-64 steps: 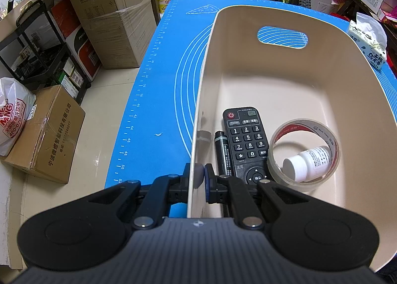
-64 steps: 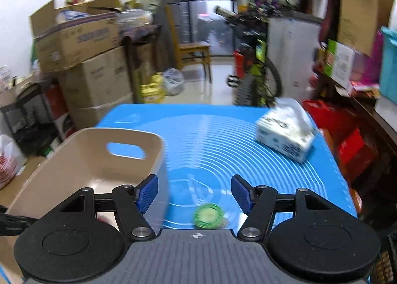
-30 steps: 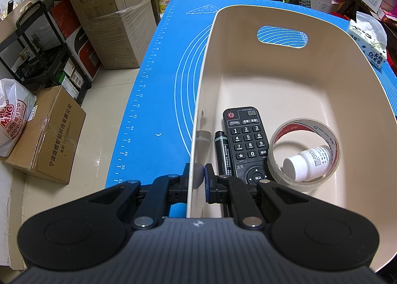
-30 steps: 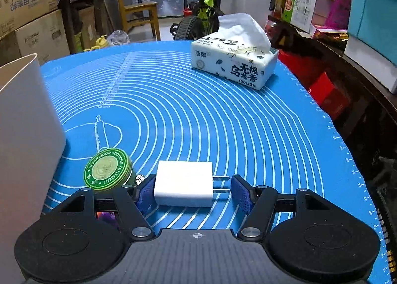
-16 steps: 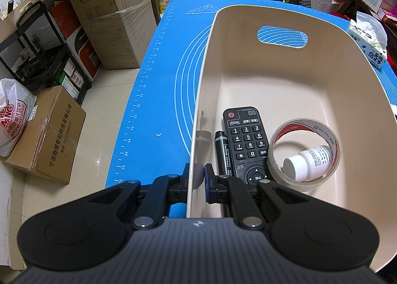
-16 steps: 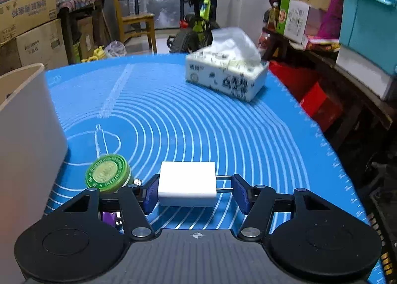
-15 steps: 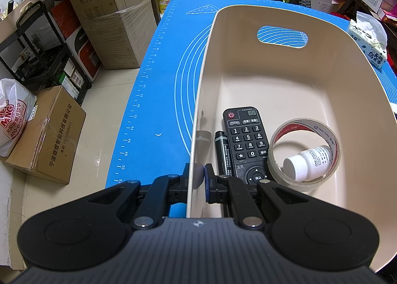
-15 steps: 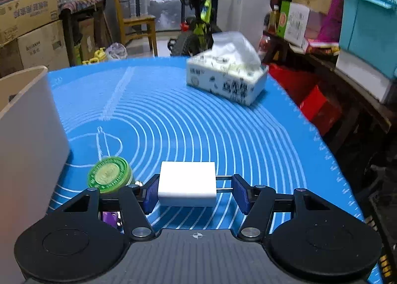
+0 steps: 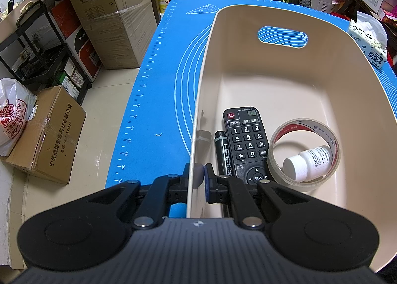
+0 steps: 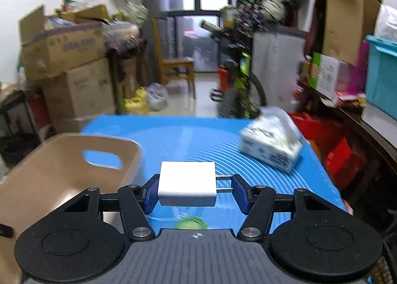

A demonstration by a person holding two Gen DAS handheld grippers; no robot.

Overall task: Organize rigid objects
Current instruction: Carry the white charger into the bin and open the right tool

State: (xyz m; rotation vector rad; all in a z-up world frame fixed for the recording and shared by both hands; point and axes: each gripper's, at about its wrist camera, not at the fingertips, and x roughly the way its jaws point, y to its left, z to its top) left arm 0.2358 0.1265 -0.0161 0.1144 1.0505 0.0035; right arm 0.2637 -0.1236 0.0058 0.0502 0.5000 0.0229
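My left gripper [image 9: 198,179] is shut on the near left wall of the beige bin [image 9: 285,80]. In the bin lie a black remote [image 9: 244,140], a black marker [image 9: 221,152], a clear tape roll [image 9: 305,152] and a white pill bottle [image 9: 307,162] inside the roll. My right gripper [image 10: 196,192] is shut on a white charger plug [image 10: 187,183], its prongs against the right finger, held in the air above the blue mat [image 10: 193,140]. The bin [image 10: 57,174] is at lower left in the right wrist view. A green round tin [image 10: 191,223] lies on the mat below the charger.
A tissue box [image 10: 271,150] sits on the mat at the right, also showing in the left wrist view [image 9: 369,38]. Cardboard boxes [image 9: 111,18] and a black rack [image 9: 37,48] stand on the floor left of the table. A bicycle [image 10: 238,80] is behind the table.
My right gripper closed on the white charger and lifted it off the mat, swinging up and left toward the bin. The left gripper has not moved.
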